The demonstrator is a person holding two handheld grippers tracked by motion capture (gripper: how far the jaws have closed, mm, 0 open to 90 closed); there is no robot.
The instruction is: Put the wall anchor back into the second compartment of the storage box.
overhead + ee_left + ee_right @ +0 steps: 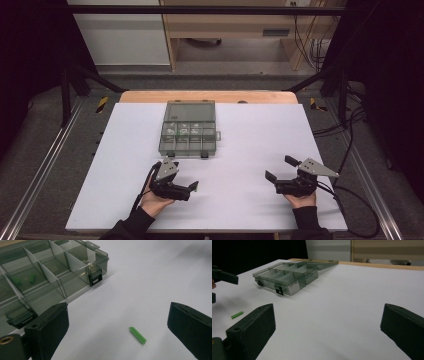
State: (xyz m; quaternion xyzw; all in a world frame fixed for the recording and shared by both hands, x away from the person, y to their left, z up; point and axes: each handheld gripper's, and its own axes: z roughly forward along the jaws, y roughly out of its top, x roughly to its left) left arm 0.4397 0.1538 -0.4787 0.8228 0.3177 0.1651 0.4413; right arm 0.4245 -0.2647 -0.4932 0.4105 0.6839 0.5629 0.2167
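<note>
Some green pieces already lie in the open box (189,134) near the table's far edge, but one peg (137,335) is left on the table (250,150) — between the jaws of the open left gripper (193,188) — and the right gripper (277,170) is open and empty.

Small green ribbed stick (137,335), short and straight, lay flat on the white bench (155,285), untouched, apart from and just in front of the open smoky-grey compartment box (57,277), off its right front corner
</note>
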